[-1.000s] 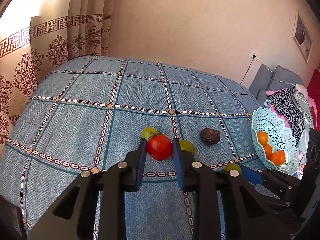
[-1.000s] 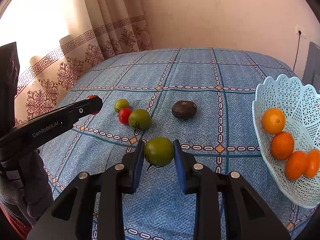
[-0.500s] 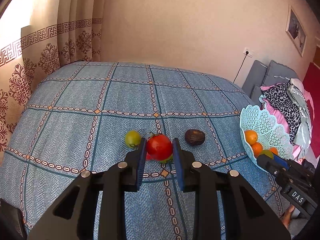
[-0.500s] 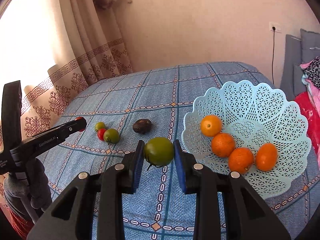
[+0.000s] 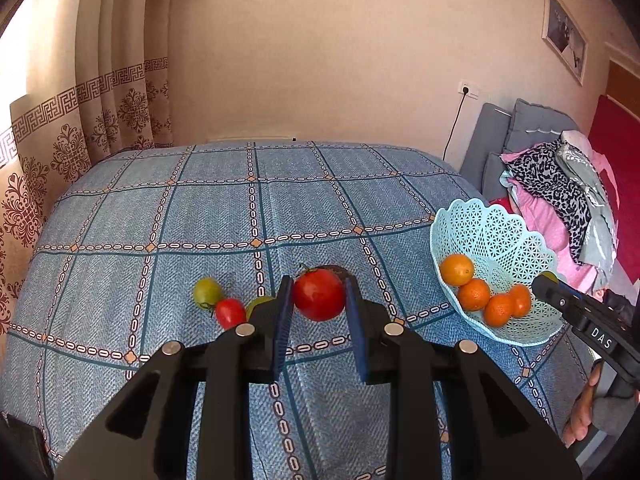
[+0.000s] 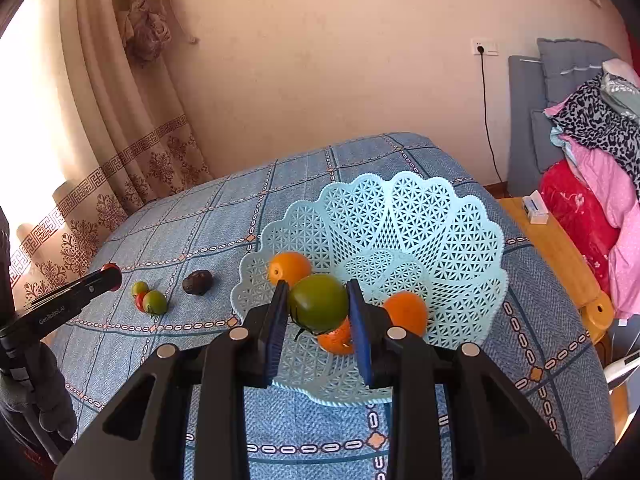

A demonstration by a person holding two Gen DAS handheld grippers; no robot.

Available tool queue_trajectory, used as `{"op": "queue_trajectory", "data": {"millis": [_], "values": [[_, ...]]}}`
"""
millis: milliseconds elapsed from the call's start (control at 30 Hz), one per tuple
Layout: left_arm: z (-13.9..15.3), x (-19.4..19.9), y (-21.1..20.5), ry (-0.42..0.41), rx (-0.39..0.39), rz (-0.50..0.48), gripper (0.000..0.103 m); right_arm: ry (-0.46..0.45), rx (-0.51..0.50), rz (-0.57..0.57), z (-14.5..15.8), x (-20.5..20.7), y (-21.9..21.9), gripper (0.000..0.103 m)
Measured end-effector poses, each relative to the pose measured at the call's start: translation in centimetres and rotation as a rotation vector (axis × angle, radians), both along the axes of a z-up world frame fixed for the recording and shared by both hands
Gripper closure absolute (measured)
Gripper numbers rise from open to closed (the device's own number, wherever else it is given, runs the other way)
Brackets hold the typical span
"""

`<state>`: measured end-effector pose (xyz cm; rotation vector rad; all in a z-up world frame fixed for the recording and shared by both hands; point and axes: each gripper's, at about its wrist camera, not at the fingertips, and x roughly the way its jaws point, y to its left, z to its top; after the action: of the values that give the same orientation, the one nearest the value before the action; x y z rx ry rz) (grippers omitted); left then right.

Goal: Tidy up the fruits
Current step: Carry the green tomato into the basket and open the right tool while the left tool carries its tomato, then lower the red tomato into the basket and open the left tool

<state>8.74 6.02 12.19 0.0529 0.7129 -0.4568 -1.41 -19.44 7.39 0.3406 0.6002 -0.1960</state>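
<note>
Right gripper (image 6: 319,308) jaws pinching green tomato (image 6: 319,301) over the basket (image 6: 472,240) for drop-in, left gripper (image 5: 316,300) jaws clamping red tomato (image 5: 319,294) above the bed (image 5: 160,220), queued next.

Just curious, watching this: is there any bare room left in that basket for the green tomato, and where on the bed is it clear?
The far half of the basket is bare mesh; the oranges crowd its near side. The bedspread is free from the curtain to the far wall. It is crowded around the small tomatoes and the dark fruit.
</note>
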Motion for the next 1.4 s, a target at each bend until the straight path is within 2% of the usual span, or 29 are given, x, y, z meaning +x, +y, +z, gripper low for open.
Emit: {"op": "queue_trajectory", "data": {"millis": [200,467,1000,1400], "values": [[0.2,-0.6,-2.0,-0.007,0.012,-0.036,0.076,0.012,-0.009,-0.069,-0.7,-1.1,-2.1,0.074],[0.3,-1.2,-4.4,-0.008,0.021,-0.092,0.076,0.002,-0.058,-0.117,-0.8,-1.7,-2.9,0.073],[0.2,-2.8,-8.8,-0.013,0.044,-0.2,0.076,-0.037,-0.043,-0.157,-0.6,-2.6,-4.1,0.072],[-1.2,-4.3,-13.0,0.03,0.053,-0.318,0.077,-0.04,-0.031,-0.171,-1.1,-2.6,-4.6,0.072]]}}
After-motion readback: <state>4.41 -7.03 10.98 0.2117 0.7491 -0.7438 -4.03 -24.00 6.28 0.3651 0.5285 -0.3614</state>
